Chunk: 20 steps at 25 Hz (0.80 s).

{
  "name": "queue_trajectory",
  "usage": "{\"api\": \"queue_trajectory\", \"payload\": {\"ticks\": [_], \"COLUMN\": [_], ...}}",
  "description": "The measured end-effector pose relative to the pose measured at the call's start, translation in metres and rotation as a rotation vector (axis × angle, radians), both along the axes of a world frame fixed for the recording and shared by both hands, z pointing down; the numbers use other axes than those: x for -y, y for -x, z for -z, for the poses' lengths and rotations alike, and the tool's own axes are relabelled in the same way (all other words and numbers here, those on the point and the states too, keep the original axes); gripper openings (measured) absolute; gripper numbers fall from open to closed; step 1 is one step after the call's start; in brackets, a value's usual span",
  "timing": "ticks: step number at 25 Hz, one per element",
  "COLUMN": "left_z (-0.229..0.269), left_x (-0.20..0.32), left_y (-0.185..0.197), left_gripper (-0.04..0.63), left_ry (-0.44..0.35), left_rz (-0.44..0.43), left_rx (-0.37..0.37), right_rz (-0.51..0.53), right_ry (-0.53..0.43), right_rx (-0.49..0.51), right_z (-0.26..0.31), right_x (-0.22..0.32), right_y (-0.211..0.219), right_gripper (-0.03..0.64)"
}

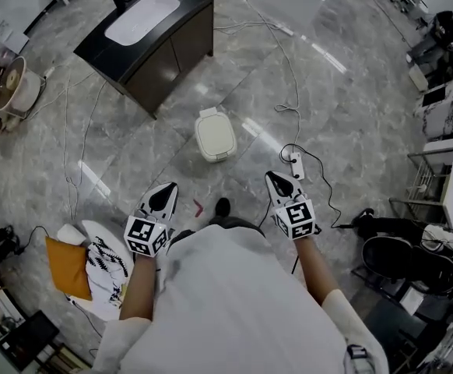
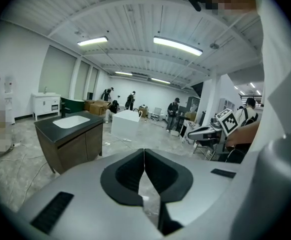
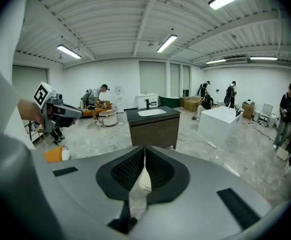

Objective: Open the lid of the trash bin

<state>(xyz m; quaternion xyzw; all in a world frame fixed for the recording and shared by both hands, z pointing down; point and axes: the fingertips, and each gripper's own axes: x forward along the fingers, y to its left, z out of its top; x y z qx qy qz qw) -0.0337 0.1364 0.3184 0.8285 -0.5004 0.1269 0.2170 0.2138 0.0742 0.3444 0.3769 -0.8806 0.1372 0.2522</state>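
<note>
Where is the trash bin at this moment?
In the head view's centre, the trash bin stands on the floor, lid shut, near the sink cabinet.

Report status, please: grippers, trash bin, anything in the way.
Left gripper, right gripper: shut, empty. Trash bin ahead on floor, lid down. Power strip on floor right of it.

In the right gripper view we see only a pale sliver of the trash bin [image 3: 145, 181] in the middle of the frame; the right gripper [image 3: 144, 149] covers the rest. In the head view the white shirt [image 1: 226, 310] hides the legs, only a shoe tip [image 1: 222, 206] shows. The far people [image 3: 231, 93] are too small to tell.
</note>
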Motion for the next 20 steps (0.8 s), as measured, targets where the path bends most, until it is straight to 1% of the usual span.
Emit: {"api": "queue_trajectory", "payload": {"ticks": [3, 10, 15, 20], "left_z": [-0.004, -0.016, -0.019, -0.025], "left_x": [0.01, 0.014, 0.02, 0.039], "left_y": [-0.008, -0.017, -0.014, -0.007], "left_gripper": [0.018, 0.018, 0.018, 0.018], "left_ry": [0.011, 0.053, 0.071, 0.076], "left_rz": [0.012, 0.011, 0.012, -0.001], "left_rx": [-0.001, 0.01, 0.013, 0.007], "right_rz": [0.025, 0.04, 0.041, 0.018], "right_ry": [0.022, 0.062, 0.092, 0.113], "right_rx": [-0.005, 0.0, -0.005, -0.013], "right_z": [-0.011, -0.03, -0.039, -0.047], "right_x": [0.01, 0.017, 0.017, 0.025], "right_y": [-0.005, -0.008, -0.006, -0.001], "right_gripper": [0.032, 0.032, 0.032, 0.032]}}
